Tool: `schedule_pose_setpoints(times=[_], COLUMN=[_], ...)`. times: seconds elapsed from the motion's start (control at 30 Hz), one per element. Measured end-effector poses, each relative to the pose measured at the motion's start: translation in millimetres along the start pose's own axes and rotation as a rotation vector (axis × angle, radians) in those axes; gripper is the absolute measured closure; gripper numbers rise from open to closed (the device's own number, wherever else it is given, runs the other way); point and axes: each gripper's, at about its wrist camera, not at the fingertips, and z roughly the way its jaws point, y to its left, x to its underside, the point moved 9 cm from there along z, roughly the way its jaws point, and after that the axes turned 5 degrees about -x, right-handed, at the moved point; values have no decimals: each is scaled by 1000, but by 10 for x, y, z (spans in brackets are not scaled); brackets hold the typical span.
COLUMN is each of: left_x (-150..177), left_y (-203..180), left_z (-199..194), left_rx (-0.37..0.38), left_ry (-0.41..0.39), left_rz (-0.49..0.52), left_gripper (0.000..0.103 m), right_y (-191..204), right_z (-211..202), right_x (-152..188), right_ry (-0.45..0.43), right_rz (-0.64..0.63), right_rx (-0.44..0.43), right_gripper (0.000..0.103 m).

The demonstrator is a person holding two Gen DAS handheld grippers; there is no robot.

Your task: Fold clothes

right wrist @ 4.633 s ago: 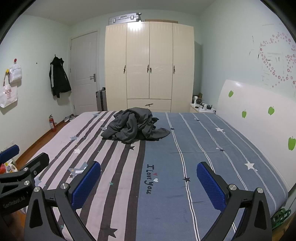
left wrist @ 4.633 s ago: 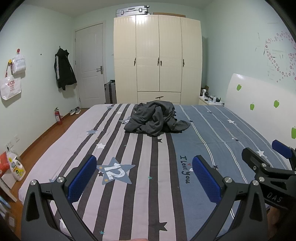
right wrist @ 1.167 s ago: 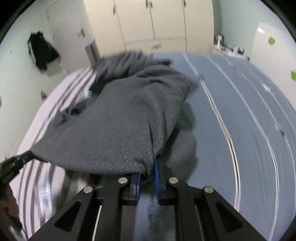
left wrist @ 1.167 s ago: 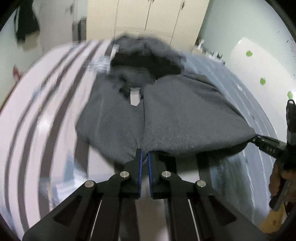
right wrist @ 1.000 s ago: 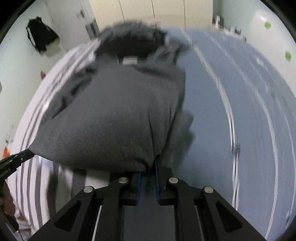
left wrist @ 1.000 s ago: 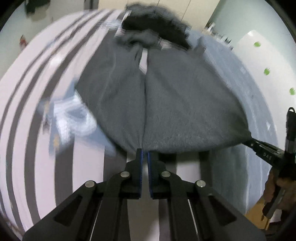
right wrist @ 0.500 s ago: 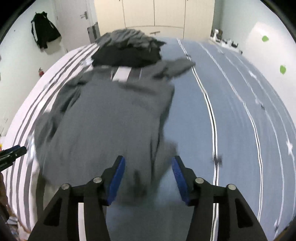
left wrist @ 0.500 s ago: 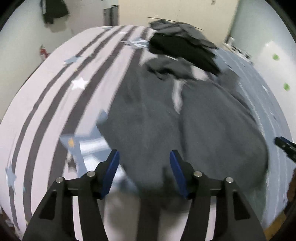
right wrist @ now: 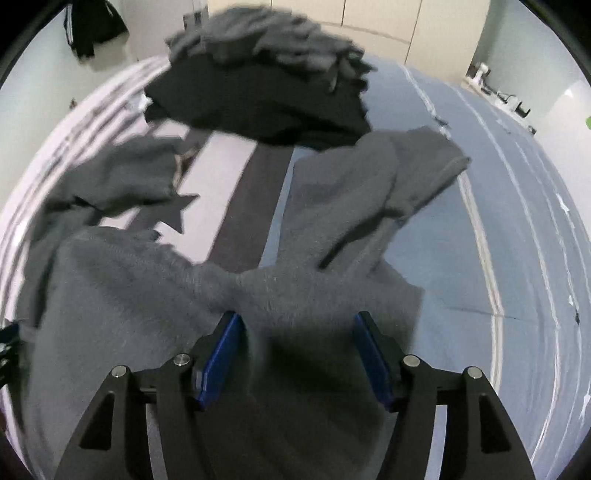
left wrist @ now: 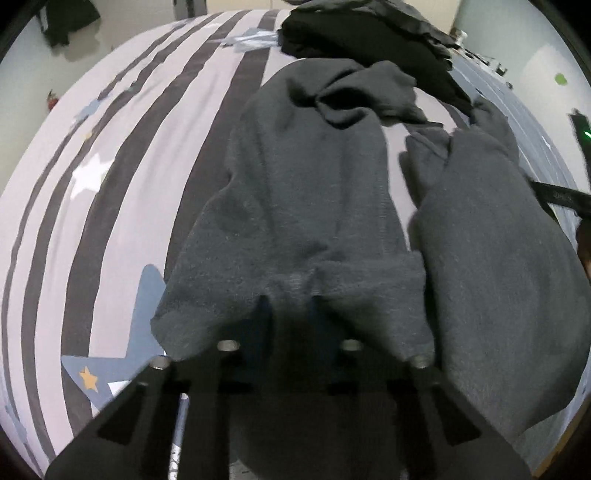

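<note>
A grey fleece garment lies spread on the striped bed, with a second lobe to the right. My left gripper sits at its near hem. The jaws are closing, the cloth is puckered between them and it drapes over the fingertips. In the right wrist view the same garment runs away from me, one cuffed end at the far right. My right gripper is opening. Its blue pads stand wide apart with cloth lying loose between them.
A pile of dark clothes sits on the bed beyond the garment. The sheet is pale with dark stripes on the left and blue on the right. A wardrobe and a hanging black jacket are at the back.
Both grippers let go of the stretched garment and it dropped flat on the bed. Both moved down to its near edge, and the left one has closed again on the hem.
</note>
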Motion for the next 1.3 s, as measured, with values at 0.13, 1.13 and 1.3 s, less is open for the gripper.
schedule_pose_setpoints(times=[0.13,1.13,1.3], left_x=[16,455,386], left_y=[185,-675,-1331], left_z=[-199,-1119,-1222], left_rx=[-31,213,422], left_ry=[-39,11,71], left_rz=[-56,-103,-84], left_gripper=[96,49,48], right_y=[-156,717,1247], right_z=[64,-1687,-1697], right_x=[6,1842,1735], right_ry=[4,-93,-131], right_rz=[122,213,141], right_rx=[-58,-304,-368], right_gripper=[90,98,98])
